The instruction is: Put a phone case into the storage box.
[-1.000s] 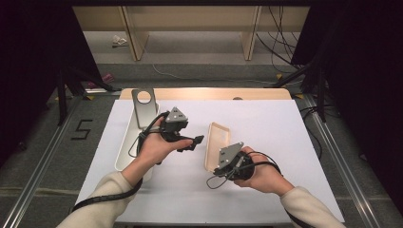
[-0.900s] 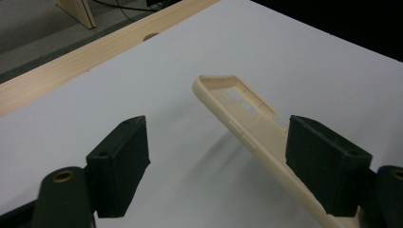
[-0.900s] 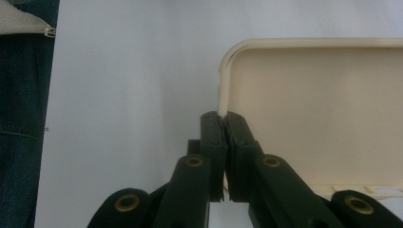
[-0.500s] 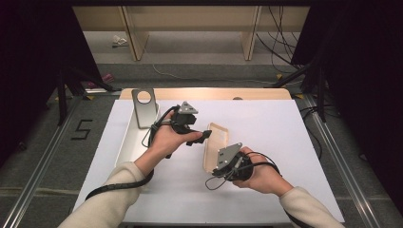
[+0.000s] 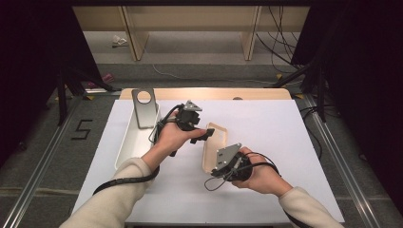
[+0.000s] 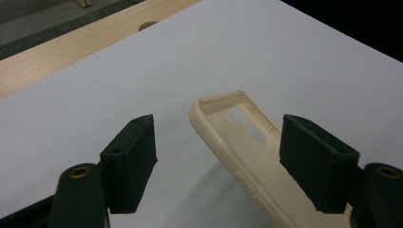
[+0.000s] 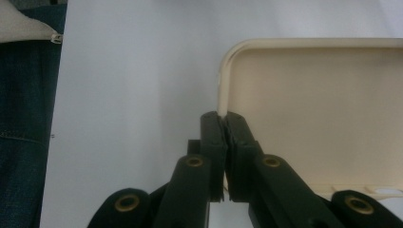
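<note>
A cream phone case [image 5: 215, 142] lies tilted on the white mat [image 5: 266, 128], hollow side up. My right gripper [image 5: 211, 167] is shut on the rim at its near end; in the right gripper view the jaws [image 7: 222, 118] pinch the case's corner edge [image 7: 223, 90]. My left gripper [image 5: 202, 135] hovers at the case's far end. In the left gripper view the jaws [image 6: 223, 156] stand open and have just been closing. The case's camera-cutout end [image 6: 242, 126] is between them, and the left pad [image 6: 130, 161] is well apart from it.
A long white tray [image 5: 130, 142] lies along the mat's left side, with a grey metal stand with a round hole [image 5: 145, 108] at its far end. A wooden table edge [image 5: 214, 93] runs behind the mat. Cables trail from both grippers.
My left hand has moved right from near the tray to the far end of the case. The right hand and the case have stayed put.
</note>
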A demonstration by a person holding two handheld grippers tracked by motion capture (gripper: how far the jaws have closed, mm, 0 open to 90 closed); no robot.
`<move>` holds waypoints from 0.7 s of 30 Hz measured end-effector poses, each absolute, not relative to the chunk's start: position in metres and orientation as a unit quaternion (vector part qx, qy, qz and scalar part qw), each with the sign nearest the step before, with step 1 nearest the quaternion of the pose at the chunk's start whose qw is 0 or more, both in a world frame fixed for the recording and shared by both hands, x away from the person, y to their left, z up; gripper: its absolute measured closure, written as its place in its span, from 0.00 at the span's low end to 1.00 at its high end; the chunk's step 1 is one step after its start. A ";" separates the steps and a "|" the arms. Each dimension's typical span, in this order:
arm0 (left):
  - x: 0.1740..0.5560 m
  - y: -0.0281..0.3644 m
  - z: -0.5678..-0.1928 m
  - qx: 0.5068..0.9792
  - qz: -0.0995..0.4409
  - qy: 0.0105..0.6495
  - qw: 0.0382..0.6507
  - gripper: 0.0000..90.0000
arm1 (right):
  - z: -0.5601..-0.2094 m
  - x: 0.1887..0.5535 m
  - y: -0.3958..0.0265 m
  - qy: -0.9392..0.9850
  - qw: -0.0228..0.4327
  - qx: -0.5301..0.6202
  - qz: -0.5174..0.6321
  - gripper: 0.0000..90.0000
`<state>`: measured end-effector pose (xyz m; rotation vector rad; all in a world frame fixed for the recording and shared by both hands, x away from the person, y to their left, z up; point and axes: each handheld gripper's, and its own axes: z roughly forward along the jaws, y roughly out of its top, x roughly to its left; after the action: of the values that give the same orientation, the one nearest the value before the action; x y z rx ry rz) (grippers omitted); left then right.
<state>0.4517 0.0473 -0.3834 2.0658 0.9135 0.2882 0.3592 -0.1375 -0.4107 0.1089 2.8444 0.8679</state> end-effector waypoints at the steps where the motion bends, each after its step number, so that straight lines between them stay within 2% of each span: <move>1: 0.453 0.047 -0.384 0.823 0.116 0.365 0.418 0.32 | -0.411 0.359 -0.137 0.953 0.083 0.037 0.290 0.98; 21: 0.460 0.042 -0.395 0.823 0.105 0.384 0.404 0.41 | -0.410 0.358 -0.136 0.953 0.087 0.035 0.289 0.98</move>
<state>0.4602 0.0423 -0.3950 2.0789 0.9695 0.2648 0.3578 -0.1356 -0.4097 0.1032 2.8367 0.8614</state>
